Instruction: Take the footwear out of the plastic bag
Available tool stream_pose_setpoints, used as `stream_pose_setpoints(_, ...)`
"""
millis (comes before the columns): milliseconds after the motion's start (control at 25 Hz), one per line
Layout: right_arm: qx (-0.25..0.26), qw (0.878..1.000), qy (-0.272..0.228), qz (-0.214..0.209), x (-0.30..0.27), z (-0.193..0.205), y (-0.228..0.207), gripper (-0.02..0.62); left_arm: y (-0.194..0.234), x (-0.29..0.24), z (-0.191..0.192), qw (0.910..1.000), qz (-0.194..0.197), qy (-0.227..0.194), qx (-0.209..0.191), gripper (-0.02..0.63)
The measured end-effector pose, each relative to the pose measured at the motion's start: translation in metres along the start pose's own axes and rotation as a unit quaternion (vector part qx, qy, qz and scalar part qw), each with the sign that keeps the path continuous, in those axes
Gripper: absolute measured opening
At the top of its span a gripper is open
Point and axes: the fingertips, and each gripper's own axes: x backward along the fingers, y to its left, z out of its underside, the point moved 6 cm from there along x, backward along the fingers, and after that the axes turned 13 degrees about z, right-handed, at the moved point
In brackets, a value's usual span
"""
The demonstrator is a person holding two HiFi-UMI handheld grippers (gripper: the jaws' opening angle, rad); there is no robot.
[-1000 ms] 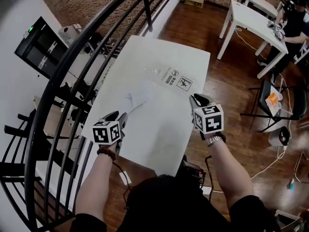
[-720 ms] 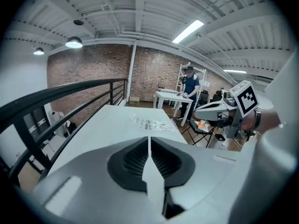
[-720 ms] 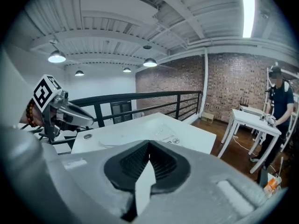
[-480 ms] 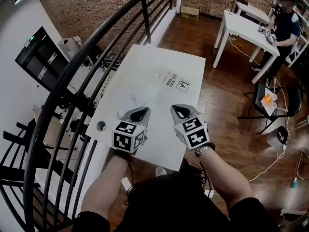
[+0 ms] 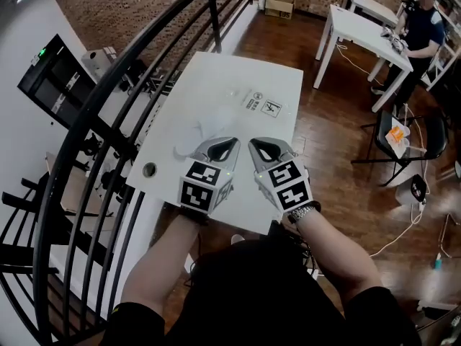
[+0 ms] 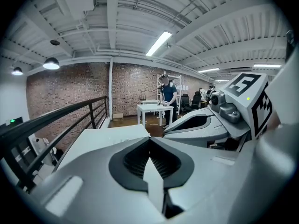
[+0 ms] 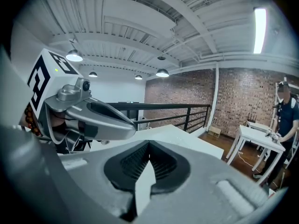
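On the white table [image 5: 274, 85] lies a clear plastic bag [image 5: 253, 105] with printed labels, flat toward the far side. A white piece of footwear [image 5: 196, 131] lies left of it, outside the bag and partly hidden behind my left gripper. My left gripper [image 5: 232, 143] and right gripper [image 5: 253, 144] hover side by side above the table's near half, short of both things. Both are shut with nothing between the jaws. In the left gripper view the left gripper [image 6: 149, 140] is closed tip to tip; likewise the right gripper [image 7: 148, 146] in the right gripper view.
A black railing [image 5: 108, 114] runs along the table's left side. There is a round hole [image 5: 149, 169] in the table's near left corner. A second white table [image 5: 364, 31] with a person [image 5: 421, 27] stands far right, and a chair [image 5: 403, 139] on the wood floor.
Both grippers have pulled back from the footwear and bag toward me, risen and come together at the middle. They stood wide apart before; now they are side by side.
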Motion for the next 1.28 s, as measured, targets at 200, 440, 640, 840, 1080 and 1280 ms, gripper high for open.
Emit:
stream_pose_setpoints(200,0.000,1.000,-0.002,0.003,0.008,-0.001,-0.001,-0.008,-0.007,0.000,-0.003,1.0000,-0.002,-0.001,-0.006,0.017)
stream_pose_setpoints(440,0.003,1.000,-0.009,0.004,0.008,-0.003,-0.002,-0.008,-0.008,-0.002,-0.001,0.9999,-0.008,0.002,-0.009,0.017)
stream_pose_setpoints(640,0.004,1.000,-0.010,0.001,0.009,-0.007,-0.003,-0.008,-0.008,-0.002,-0.004,0.9999,-0.012,0.002,-0.011,0.017)
stream_pose_setpoints(840,0.004,1.000,-0.011,-0.001,0.003,-0.012,-0.004,-0.008,0.000,-0.002,-0.008,0.9998,-0.017,0.001,-0.010,0.017)
stream_pose_setpoints(1080,0.003,1.000,-0.015,-0.002,0.002,-0.018,-0.003,-0.008,-0.001,-0.003,-0.008,0.9998,-0.015,0.003,-0.011,0.017)
stream_pose_setpoints(1280,0.005,1.000,-0.019,0.000,-0.001,-0.025,-0.004,-0.008,0.004,-0.001,-0.015,0.9996,-0.019,0.000,-0.021,0.015)
